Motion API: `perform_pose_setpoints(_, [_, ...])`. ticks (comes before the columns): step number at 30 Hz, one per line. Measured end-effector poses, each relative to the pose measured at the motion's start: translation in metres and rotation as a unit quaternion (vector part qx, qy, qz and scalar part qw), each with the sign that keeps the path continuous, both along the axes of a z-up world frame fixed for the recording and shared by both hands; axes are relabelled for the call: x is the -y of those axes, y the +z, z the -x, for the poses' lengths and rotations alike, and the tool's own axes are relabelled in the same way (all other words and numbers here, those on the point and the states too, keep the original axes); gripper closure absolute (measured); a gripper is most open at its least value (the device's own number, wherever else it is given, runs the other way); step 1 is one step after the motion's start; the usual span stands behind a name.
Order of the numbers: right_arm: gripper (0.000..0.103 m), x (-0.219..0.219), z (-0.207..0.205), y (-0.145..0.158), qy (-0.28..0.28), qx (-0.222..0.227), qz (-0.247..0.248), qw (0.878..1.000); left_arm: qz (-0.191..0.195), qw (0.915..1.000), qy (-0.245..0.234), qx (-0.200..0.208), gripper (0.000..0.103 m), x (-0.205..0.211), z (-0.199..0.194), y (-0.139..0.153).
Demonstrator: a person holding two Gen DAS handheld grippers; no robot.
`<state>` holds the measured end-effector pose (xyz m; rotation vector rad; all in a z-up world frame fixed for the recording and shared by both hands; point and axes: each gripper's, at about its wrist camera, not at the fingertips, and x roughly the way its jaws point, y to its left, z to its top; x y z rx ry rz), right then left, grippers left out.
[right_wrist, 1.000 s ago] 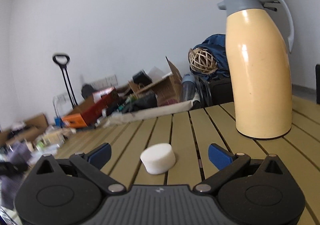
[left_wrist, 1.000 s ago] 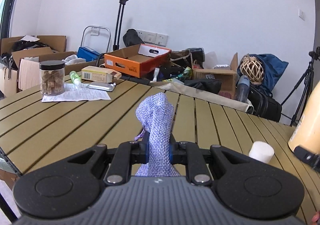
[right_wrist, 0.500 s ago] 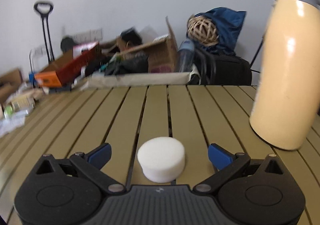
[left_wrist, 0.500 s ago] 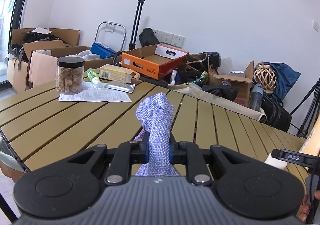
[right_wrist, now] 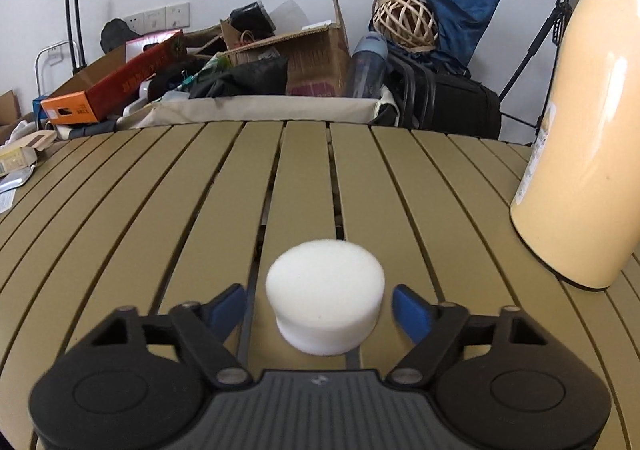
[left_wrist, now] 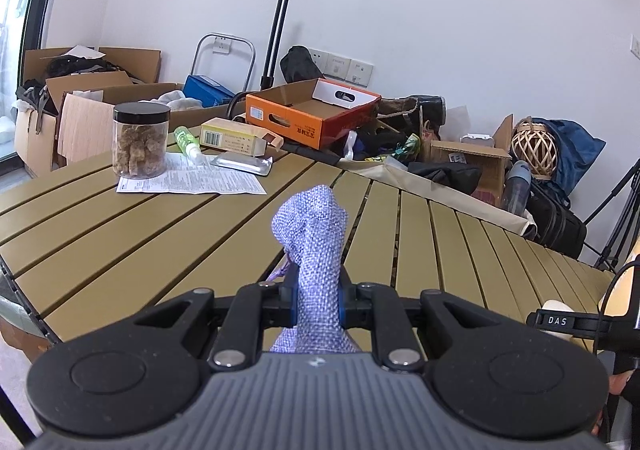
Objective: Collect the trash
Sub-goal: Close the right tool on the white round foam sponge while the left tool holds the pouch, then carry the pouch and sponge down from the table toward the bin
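Note:
My left gripper [left_wrist: 317, 300] is shut on a purple woven cloth bag [left_wrist: 314, 234], whose gathered top sticks up above the blue pads. In the right wrist view a white round foam puck [right_wrist: 325, 294] lies on the slatted olive table [right_wrist: 200, 210]. My right gripper [right_wrist: 320, 304] straddles the puck and its jaws are closing; a small gap still shows between each blue pad and the foam. At the far right of the left wrist view, the right gripper's black body [left_wrist: 576, 320] hides most of the puck [left_wrist: 556, 306].
A tall cream thermos [right_wrist: 584, 154] stands just right of the puck. Far left on the table lie a jar of brown chunks [left_wrist: 140, 140], a printed sheet [left_wrist: 188, 180], a green bottle [left_wrist: 187, 140], a yellow box [left_wrist: 234, 136] and a foil pack [left_wrist: 242, 164]. Boxes and bags crowd the floor behind.
The right gripper moved up to the foam puck and tilted downward, then its fingers came in from wide to close beside it. The left gripper drifted a little sideways, still holding the bag.

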<state>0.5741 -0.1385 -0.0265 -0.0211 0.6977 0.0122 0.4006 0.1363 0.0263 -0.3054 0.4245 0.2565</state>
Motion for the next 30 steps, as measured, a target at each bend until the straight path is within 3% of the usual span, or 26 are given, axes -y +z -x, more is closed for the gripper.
perform_pose_setpoints(4, [0.046,0.002,-0.001,-0.001,-0.001,0.001,-0.005,1.000,0.003,1.0000,-0.003,-0.001,0.086,0.001,-0.001,0.000])
perform_pose_setpoints(15, [0.048,0.019,0.036,0.017,0.020,0.044,-0.040,0.998,0.002,1.0000,-0.007,-0.001,0.086,0.003,0.000,0.001])
perform_pose_setpoints(30, [0.048,0.034,0.138,0.050,0.078,0.084,-0.066,0.991,-0.003,0.9995,-0.030,-0.006,0.086,0.013,0.028,0.001])
